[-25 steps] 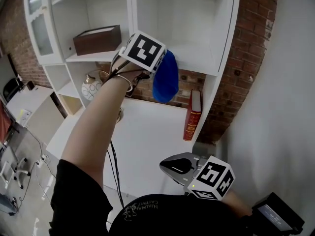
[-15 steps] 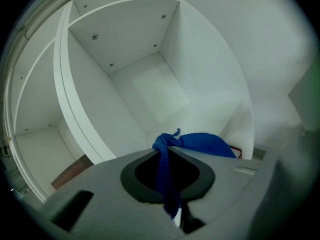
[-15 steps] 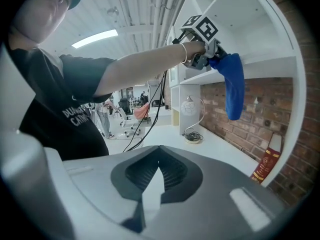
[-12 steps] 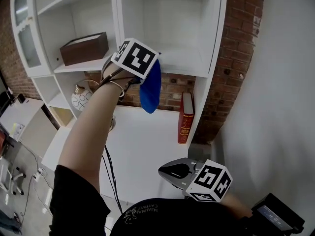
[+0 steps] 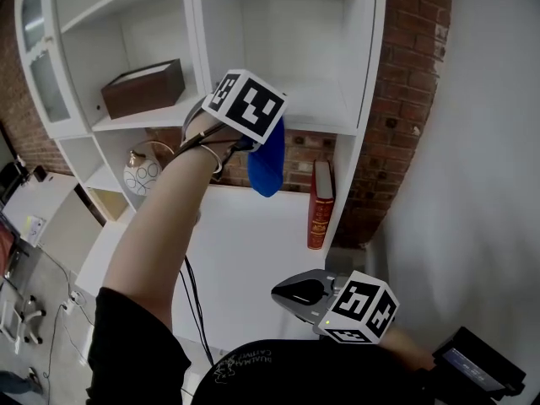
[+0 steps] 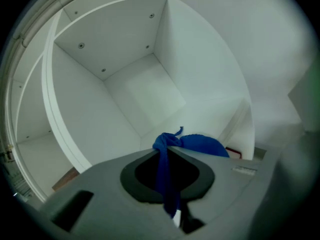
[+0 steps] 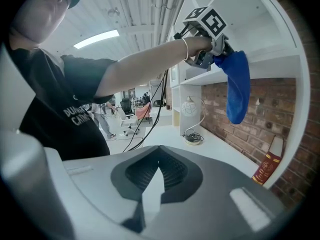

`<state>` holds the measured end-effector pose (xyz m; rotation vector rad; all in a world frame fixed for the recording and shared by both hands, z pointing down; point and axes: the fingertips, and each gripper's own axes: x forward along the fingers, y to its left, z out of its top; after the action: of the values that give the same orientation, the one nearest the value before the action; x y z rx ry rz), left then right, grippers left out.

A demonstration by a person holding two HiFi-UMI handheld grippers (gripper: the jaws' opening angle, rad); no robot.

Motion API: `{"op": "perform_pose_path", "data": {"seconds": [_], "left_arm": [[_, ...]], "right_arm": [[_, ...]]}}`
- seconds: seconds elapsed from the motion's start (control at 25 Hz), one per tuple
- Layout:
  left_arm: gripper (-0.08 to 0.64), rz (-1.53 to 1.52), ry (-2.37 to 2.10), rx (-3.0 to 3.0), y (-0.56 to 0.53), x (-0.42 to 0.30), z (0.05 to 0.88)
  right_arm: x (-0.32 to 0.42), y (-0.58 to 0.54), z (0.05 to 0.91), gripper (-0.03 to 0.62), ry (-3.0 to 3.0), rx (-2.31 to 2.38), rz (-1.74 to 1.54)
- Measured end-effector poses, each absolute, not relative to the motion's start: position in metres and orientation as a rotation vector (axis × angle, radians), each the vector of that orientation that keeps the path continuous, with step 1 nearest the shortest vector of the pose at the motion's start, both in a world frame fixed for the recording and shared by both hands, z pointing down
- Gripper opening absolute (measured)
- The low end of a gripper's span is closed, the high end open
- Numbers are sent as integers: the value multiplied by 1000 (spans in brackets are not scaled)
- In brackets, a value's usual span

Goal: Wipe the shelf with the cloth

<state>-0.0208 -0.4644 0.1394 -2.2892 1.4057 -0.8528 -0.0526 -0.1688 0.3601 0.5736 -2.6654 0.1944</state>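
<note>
Blue cloth (image 5: 267, 164) pinched in closed left gripper (image 5: 256, 143), hanging at front edge of white shelf (image 5: 327, 113). Right gripper (image 5: 292, 292) shut, empty, low. Best to press cloth flat, then sweep edge to edge.

box (image 5: 142, 88) on shelf (image 5: 135, 118) — left | book (image 5: 320, 202) on desk (image 5: 253, 243) — right

- My cloth (image 5: 267, 163): solid blue.
- The shelf (image 5: 325, 108): plain white.
- My left gripper (image 6: 168, 154): grey, with black-and-white squares on its cube.
- The book (image 5: 319, 202): red, gold print.
- The box (image 5: 142, 89): dark brown.
- The wall (image 5: 405, 99): red-brown brick.
</note>
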Motion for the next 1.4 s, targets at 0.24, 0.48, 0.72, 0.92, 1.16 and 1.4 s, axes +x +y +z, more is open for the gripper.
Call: {"op": "perform_pose_path", "data": {"seconds": [0.24, 0.48, 0.72, 0.92, 1.16, 1.4], "left_arm": [[17, -862, 1365, -2325, -451, 20, 139], [17, -827, 1252, -2366, -439, 73, 140], [17, -860, 1284, -2388, -436, 83, 140], [17, -863, 1281, -2402, -437, 92, 138], [17, -894, 1235, -2395, -427, 117, 143], [18, -817, 1183, -2390, -424, 126, 138]], "right_arm": [[-30, -183, 353, 9, -2667, 555, 175], [-17, -187, 350, 9, -2694, 527, 164], [4, -191, 349, 9, -2710, 562, 155], [21, -197, 345, 9, -2712, 613, 164], [26, -196, 342, 9, -2728, 624, 146], [32, -196, 339, 9, -2736, 655, 135]]}}
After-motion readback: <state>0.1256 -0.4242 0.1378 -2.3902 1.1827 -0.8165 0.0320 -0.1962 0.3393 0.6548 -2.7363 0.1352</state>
